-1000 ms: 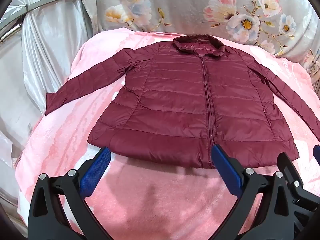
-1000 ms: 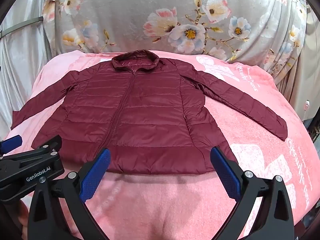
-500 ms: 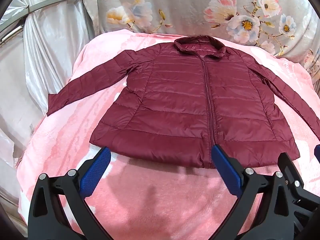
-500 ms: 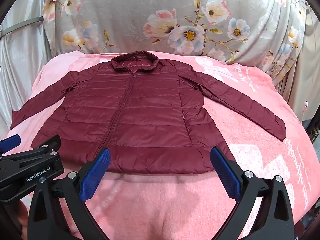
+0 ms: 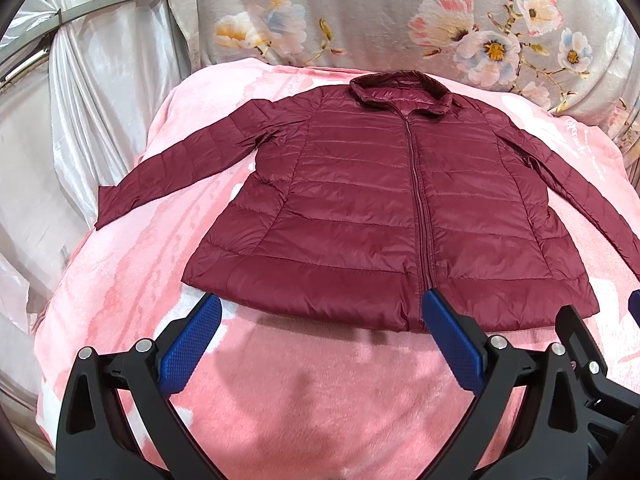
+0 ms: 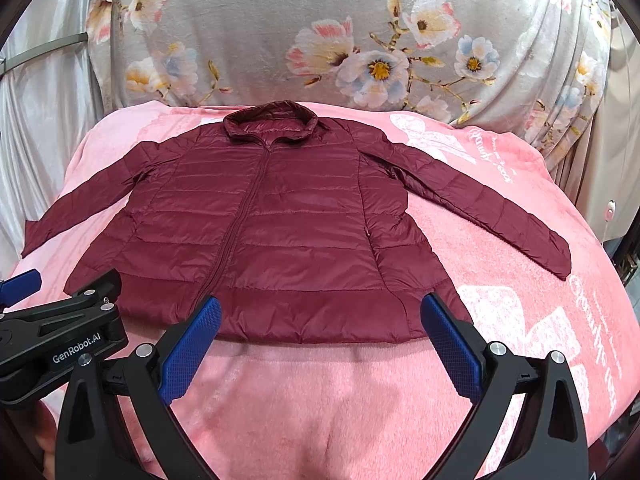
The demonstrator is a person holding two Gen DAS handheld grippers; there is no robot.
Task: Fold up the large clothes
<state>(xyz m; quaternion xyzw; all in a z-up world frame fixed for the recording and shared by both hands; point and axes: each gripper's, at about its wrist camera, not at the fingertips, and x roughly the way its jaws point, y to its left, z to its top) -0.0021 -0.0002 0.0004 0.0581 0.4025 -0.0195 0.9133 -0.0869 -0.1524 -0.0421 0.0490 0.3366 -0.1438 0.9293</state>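
Claws spread wide above a pink blanket point(image 5: 304, 400), both empty: the left claw point(image 5: 320, 340) and the right claw point(image 6: 320, 340) each hover short of the near hem of a maroon quilted jacket point(image 5: 380, 216), gripping and touching nothing, their blue ribbed pads point(image 5: 188, 350) far apart. The jacket lies flat and zipped, front up, on the blanket, collar at the far end, hem nearest the cameras, both sleeves stretched out to the sides and angled down.

The left wrist view takes in the whole of the jacket's left-hand sleeve point(image 5: 176, 164), its cuff close to the blanket's edge beside a pale satin drape point(image 5: 80, 100), with a grey metal bar point(image 5: 80, 12) crossing the drape above. In this view the opposite sleeve runs out of frame at the right, and a black part of the right claw's body shows at the lower right edge.

The right wrist view shows that other sleeve point(image 6: 480, 200) in full, its cuff lying on white lettering printed on the blanket. The left claw's black body, marked "GenRobot.AI", sits at the lower left there, one blue tip just beyond it. A grey floral cloth point(image 6: 360, 40) hangs behind the blanket in both views.
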